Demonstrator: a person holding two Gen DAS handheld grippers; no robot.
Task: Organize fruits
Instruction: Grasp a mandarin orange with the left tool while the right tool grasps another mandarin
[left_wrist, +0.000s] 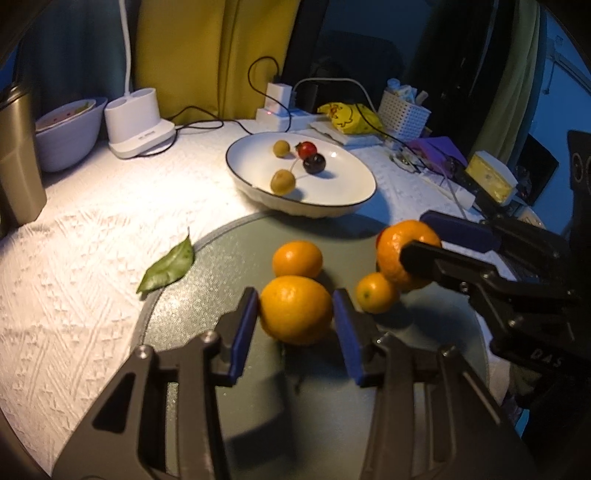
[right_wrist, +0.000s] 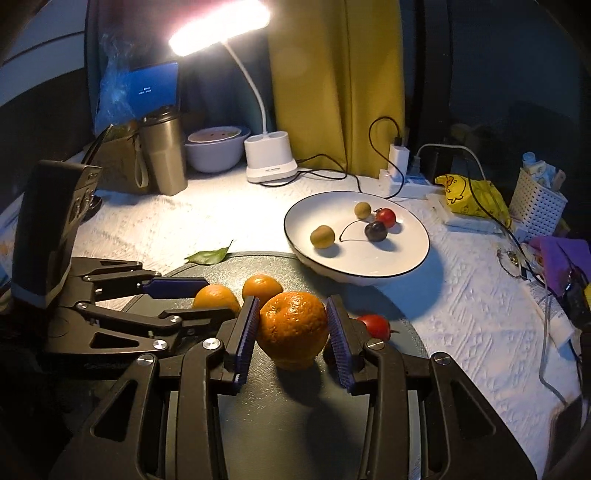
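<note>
On a dark round tray (left_wrist: 229, 258) lie several orange citrus fruits. My left gripper (left_wrist: 295, 314) is shut on a smooth orange kumquat (left_wrist: 295, 308); two smaller kumquats (left_wrist: 297, 258) (left_wrist: 375, 291) lie beside it. My right gripper (right_wrist: 291, 325) is shut on a rough-skinned mandarin (right_wrist: 292, 328), also seen in the left wrist view (left_wrist: 402, 251). A red cherry tomato (right_wrist: 375, 325) lies on the tray to its right. A white plate (right_wrist: 391, 258) behind the tray holds two olive-green fruits, a red tomato and a dark one.
A green leaf (left_wrist: 168, 266) lies at the tray's left edge on the white tablecloth. At the back stand a lamp base (right_wrist: 269, 158), a metal tumbler (right_wrist: 164, 155), a bowl (right_wrist: 214, 147), a power strip with cables (right_wrist: 399, 177), a yellow bag (right_wrist: 469, 199) and a white basket (right_wrist: 537, 203).
</note>
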